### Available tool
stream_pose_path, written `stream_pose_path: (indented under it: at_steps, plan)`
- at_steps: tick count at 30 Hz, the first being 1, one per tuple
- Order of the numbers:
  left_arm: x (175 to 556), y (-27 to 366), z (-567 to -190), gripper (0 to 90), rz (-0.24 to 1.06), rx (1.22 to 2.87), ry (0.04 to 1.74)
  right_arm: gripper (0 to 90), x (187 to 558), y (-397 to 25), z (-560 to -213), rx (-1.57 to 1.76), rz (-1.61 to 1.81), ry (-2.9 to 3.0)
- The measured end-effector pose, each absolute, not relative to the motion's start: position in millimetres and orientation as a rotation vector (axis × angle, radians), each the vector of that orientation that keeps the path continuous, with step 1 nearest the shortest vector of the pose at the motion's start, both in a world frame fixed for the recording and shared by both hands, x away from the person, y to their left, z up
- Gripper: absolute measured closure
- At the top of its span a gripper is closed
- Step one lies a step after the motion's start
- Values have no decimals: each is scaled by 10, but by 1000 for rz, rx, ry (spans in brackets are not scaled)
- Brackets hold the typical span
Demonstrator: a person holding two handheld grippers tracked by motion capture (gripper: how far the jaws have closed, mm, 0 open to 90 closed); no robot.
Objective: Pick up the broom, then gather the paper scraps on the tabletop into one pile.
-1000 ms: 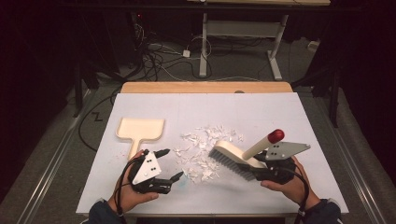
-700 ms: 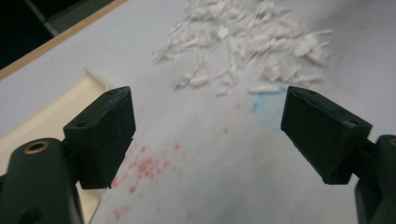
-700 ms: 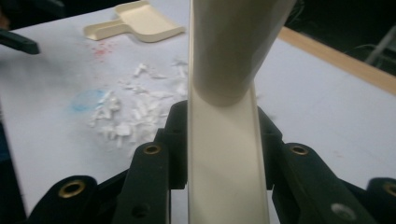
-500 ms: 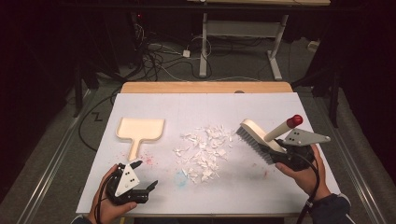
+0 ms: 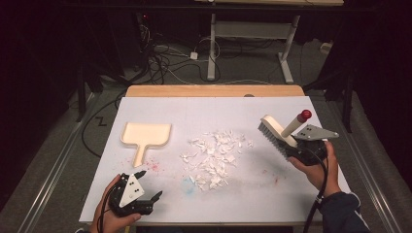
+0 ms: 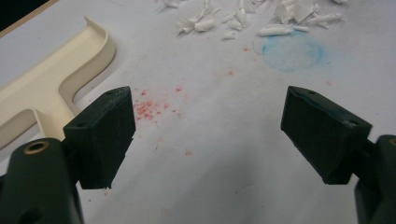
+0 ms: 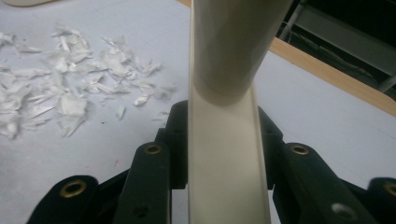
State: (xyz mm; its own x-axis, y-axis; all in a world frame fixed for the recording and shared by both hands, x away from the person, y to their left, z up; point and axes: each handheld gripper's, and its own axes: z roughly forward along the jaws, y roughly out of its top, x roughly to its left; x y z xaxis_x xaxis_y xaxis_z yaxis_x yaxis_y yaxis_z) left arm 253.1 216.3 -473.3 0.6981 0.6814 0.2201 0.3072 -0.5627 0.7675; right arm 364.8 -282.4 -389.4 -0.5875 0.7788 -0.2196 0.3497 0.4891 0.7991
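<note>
Brush (image 5: 275, 133) handle sits clamped between the jaws of the right gripper (image 5: 307, 151), which in the right gripper view press in on the cream stem (image 7: 229, 154) from both sides; the red-tipped end (image 5: 305, 115) points up and away while the bristled head hangs out toward the middle of the table, off to the right of the scraps and apart from them. Held this way, with the bristles low and facing the mess, the brush looks set for a sweep leftward — that is a judgement from the pose alone. The left gripper (image 5: 142, 194) rests near the table's front edge with its jaws standing wide apart and nothing between them; in the left gripper view only bare tabletop and faint red specks (image 6: 152, 109) lie in the gap. Just ahead of it and to its left lies the cream dustpan (image 5: 145, 136), flat on the white table cover (image 5: 204, 109), its handle pointing back toward that open gripper — a layout that would let the free hand take the handle and steady the pan. Between pan and brush the pile of white paper scraps (image 5: 216, 155) is scattered loosely, with a pale blue smudge (image 6: 292, 50) on the cover at its near edge.
</note>
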Motion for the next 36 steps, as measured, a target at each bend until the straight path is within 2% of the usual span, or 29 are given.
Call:
stream_pose_path:
  at_steps: [13, 26, 36]
  plan:
    - [2535, 2155, -4754, 171, 657, 2191, 759, 682, 3953, -2744, -4036, 968, 903, 2145]
    - [2501, 2146, -4756, 171, 653, 2204, 745, 684, 4446, -2170, -4349, 948, 743, 2133]
    - [2473, 2150, -4762, 171, 636, 2201, 754, 682, 4430, -1709, -4472, 883, 813, 2197]
